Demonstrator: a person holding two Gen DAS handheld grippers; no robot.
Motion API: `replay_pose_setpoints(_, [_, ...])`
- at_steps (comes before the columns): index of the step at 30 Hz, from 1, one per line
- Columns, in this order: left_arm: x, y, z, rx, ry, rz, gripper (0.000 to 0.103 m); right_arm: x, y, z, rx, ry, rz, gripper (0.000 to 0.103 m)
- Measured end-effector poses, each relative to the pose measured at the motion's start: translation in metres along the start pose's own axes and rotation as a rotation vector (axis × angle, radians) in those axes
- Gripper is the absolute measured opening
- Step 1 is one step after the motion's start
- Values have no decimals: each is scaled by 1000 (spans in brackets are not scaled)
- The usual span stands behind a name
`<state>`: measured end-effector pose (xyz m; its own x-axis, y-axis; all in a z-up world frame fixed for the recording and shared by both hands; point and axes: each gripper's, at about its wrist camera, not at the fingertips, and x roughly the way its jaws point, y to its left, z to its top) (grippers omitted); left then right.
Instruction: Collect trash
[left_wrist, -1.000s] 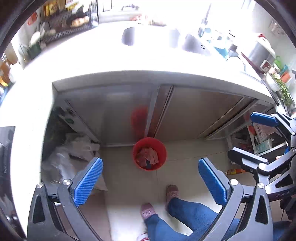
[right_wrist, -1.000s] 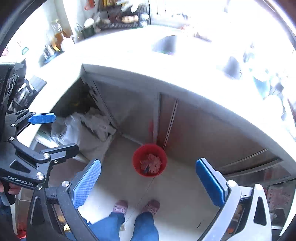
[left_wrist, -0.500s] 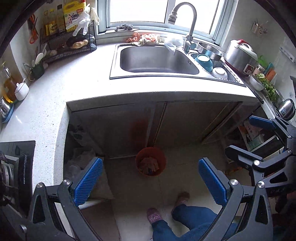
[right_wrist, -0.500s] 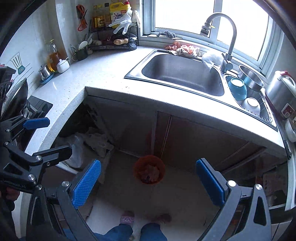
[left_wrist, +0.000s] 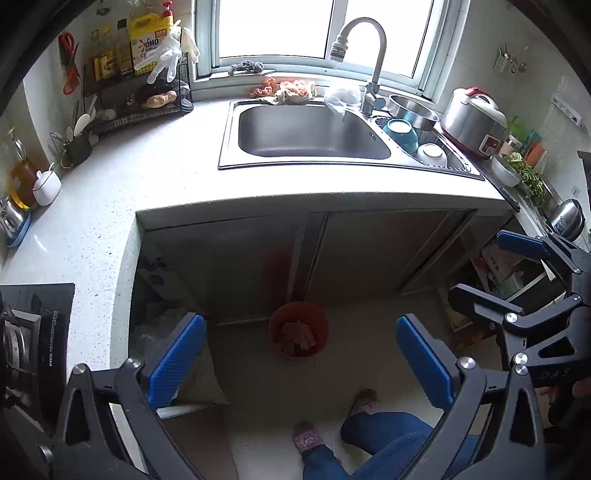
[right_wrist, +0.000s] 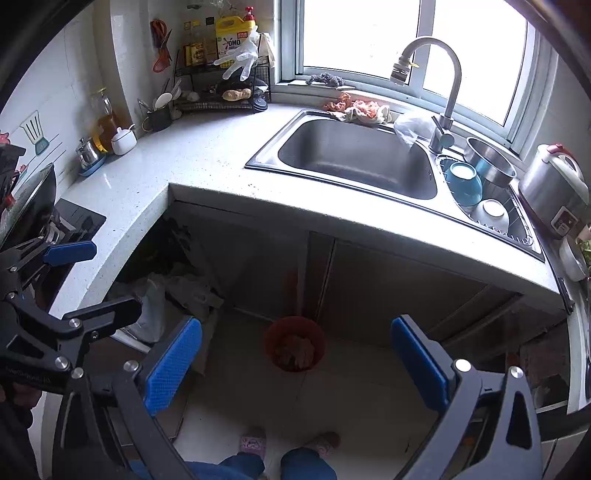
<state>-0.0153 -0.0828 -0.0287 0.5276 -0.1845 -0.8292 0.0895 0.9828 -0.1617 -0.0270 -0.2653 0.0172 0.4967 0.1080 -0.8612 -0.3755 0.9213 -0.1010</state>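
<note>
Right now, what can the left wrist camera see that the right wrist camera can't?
Only the left wrist view shows the leafy greens and a shiny steel pot at the far right of the counter, plus the right gripper, open. Only the right wrist view shows the dark wok on the stove and the left gripper, open too. Both show the sink, the tap, the blue bowl, the rice cooker and the red trash bin on the floor, with scraps inside.

Contents of the red bin (left_wrist: 298, 330) ahead of both grippers are too small to identify. Person's legs (right_wrist: 258, 467) are cut off by the lower edge.
</note>
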Motion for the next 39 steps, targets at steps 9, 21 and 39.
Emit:
replay_pose_setpoints(9, [-2,-1,-1,15,-8,16,102,-7,2,-3,10,-16,-12,102])
replay_pose_setpoints(21, [-1,-4,-6,23,-6,1,102,-11,4,-6,20,-21,-31,102])
replay_pose_setpoints(39, [1,-6,-6,19,4,-2,102,-11,8,-11,43,-3,-49,102])
